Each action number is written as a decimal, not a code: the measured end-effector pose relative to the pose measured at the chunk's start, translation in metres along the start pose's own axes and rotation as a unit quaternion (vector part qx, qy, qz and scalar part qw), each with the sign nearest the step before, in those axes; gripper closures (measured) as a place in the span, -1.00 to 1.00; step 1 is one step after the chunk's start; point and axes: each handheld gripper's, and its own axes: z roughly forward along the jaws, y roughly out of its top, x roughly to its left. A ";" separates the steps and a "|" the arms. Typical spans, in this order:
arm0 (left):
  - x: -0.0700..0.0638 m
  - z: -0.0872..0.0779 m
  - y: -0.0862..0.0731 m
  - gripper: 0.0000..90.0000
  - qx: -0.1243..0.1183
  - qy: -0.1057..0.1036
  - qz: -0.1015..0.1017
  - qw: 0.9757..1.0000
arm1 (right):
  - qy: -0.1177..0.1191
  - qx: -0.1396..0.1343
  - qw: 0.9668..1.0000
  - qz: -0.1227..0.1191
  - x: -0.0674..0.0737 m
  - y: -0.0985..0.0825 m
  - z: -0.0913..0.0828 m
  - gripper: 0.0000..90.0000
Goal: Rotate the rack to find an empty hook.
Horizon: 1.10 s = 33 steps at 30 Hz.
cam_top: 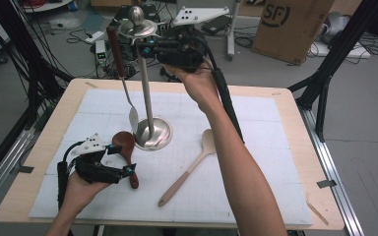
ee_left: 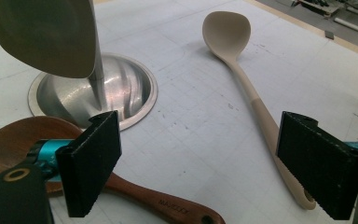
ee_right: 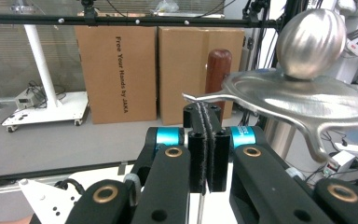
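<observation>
Right gripper [ee_right: 205, 140] meets steel rack [ee_right: 303, 100] (shiny, ball-topped, hooked rim).

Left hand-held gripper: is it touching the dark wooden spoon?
Cannot tell. In the left gripper view the open left hand-held gripper has one jaw over the dark spoon, with neither gap nor contact plain.

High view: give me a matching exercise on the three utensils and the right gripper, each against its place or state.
Things:
1. dark brown wooden spoon
2. pale beige long-handled spoon
3. metal spatula with a brown wooden handle
4. right gripper

Places or states:
A. lying flat, right of the base of the silver metal utensil stand
B. shut, up beside the stand's top
C. lying flat by the open left gripper
D. hanging from the stand's top

Pairs: 1-C, 2-A, 3-D, 4-B
</observation>
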 end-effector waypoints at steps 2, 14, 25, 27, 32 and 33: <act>0.000 0.000 0.000 -0.68 0.000 0.000 0.000 1.000 | 0.000 0.002 1.000 0.000 0.000 0.000 -0.002 0.99; 0.000 0.000 0.000 -0.67 0.001 0.002 0.001 1.000 | -0.002 0.000 1.000 0.007 -0.007 -0.009 -0.019 0.99; 0.000 0.000 0.000 -0.67 0.002 0.002 0.001 1.000 | -0.015 -0.013 1.000 0.017 -0.018 -0.011 -0.036 0.99; 0.000 0.001 0.000 -0.68 0.002 0.002 0.001 1.000 | -0.019 -0.011 1.000 0.018 -0.019 -0.012 -0.037 0.99; -0.001 0.000 0.000 -0.67 0.001 0.001 0.001 1.000 | -0.025 -0.017 0.999 0.024 -0.023 -0.013 -0.042 0.99; 0.000 0.000 0.000 -0.68 0.002 0.001 0.001 1.000 | -0.027 -0.018 0.999 0.023 -0.024 -0.013 -0.042 0.99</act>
